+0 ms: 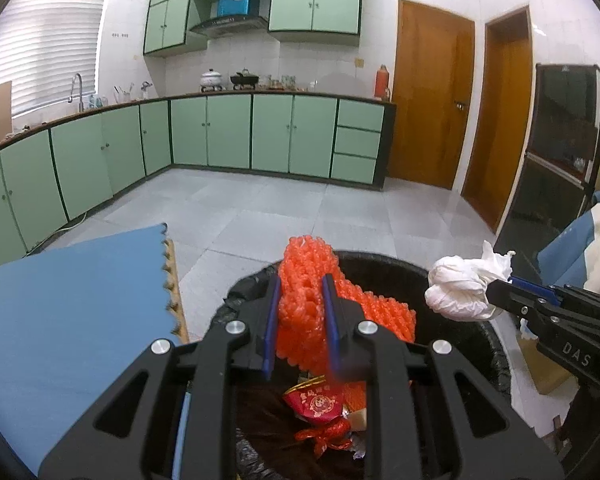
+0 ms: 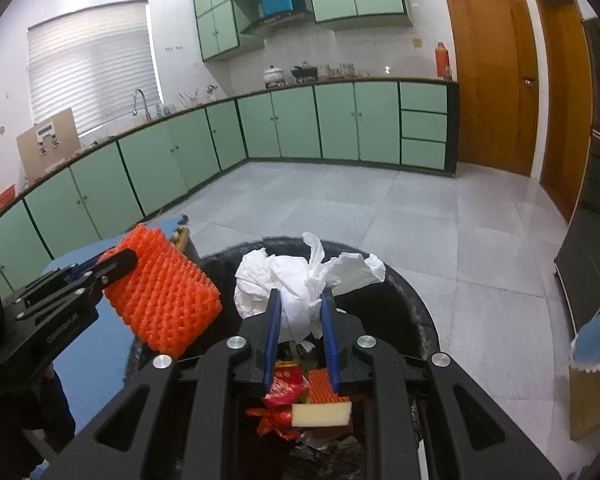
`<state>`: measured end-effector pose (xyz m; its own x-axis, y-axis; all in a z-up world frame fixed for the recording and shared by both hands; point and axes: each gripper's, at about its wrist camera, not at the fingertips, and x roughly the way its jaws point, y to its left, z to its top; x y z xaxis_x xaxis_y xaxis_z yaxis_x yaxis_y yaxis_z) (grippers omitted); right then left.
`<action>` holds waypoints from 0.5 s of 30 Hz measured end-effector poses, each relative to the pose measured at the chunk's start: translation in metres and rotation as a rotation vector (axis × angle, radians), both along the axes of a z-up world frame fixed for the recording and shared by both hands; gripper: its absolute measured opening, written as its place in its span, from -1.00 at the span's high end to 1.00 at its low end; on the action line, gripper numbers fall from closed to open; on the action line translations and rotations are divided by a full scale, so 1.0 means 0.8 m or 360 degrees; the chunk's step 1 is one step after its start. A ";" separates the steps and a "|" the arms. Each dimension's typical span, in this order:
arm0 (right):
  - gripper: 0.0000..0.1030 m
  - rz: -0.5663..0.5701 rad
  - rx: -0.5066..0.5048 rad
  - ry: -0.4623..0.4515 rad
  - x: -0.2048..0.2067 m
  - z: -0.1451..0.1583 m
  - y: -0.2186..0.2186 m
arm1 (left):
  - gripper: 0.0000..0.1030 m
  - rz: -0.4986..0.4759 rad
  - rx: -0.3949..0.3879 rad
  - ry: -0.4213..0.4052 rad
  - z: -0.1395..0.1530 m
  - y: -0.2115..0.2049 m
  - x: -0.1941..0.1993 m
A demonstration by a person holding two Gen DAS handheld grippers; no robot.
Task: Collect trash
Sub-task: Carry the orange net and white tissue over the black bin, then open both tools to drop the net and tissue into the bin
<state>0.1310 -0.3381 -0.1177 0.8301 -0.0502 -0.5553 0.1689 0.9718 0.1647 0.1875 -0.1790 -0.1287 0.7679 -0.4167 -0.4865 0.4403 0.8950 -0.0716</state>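
Bumpy orange foam netting (image 1: 304,300) clamped in left claw (image 1: 302,292), crumpled white tissue (image 2: 296,292) clamped in right claw (image 2: 300,304)

- orange foam net (image 1: 304,304): soft, bumpy plastic mesh
- white tissue (image 2: 288,292): crumpled matt paper
- bin liner (image 2: 404,312): black wrinkled plastic
- floor tiles (image 1: 260,208): smooth, glossy
- door (image 1: 428,100): varnished wood

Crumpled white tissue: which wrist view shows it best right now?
The right wrist view: the crumpled white tissue sits centred, pinched in the right tongs above the black bin. The left wrist view shows it only side-on near the right edge.
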 end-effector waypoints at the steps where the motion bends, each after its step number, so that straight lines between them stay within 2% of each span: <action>1: 0.61 -0.0003 0.0003 0.0011 0.001 -0.005 -0.001 | 0.63 -0.0001 0.0005 0.0013 -0.006 -0.003 0.003; 11: 0.61 -0.0002 0.0036 0.0107 0.015 -0.048 -0.023 | 0.62 -0.0013 0.0062 0.0079 -0.034 -0.019 0.030; 15: 0.38 -0.0002 0.0019 0.0140 0.025 -0.058 -0.027 | 0.50 -0.0017 0.0059 0.0123 -0.037 -0.023 0.040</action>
<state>0.1506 -0.3598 -0.1644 0.7781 -0.0441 -0.6266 0.1843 0.9696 0.1607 0.2195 -0.1975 -0.1586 0.7233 -0.4050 -0.5592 0.4441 0.8931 -0.0724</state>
